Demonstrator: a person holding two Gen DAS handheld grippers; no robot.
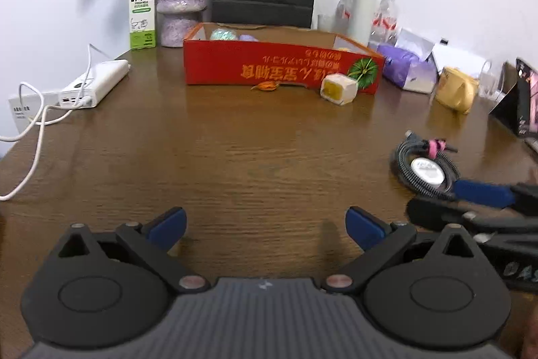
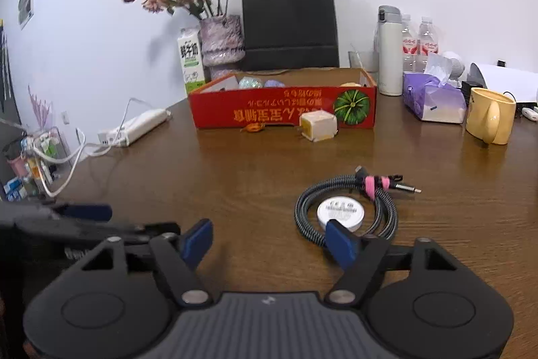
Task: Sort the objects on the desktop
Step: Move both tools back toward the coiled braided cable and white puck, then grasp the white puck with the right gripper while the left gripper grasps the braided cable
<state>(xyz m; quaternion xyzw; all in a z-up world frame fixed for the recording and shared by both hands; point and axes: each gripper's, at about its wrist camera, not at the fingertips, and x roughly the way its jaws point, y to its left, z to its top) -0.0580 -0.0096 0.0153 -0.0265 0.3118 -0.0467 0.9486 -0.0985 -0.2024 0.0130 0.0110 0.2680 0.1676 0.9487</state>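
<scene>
A coiled braided cable [image 2: 339, 190] with a pink tie lies on the brown desk [image 2: 252, 177], ringed around a small round white tin [image 2: 340, 215]. My right gripper [image 2: 272, 241] is open just short of the coil, nothing between its blue pads; the right pad overlaps the tin's near edge in the picture. In the left wrist view the left gripper [image 1: 265, 229] is open over bare wood, with the cable [image 1: 425, 169] off to its right. A white charger cube [image 2: 317, 126] and a small orange item [image 2: 254, 127] sit before the red cardboard box [image 2: 282, 113].
Behind the box stand a milk carton [image 2: 191, 59], a vase of dried flowers [image 2: 222, 39], a black paper bag [image 2: 289, 22], a white flask [image 2: 390, 51] and bottles. A tissue pack [image 2: 433, 100] and yellow mug [image 2: 489, 116] sit right; a white power bank [image 2: 134, 127] with cables left.
</scene>
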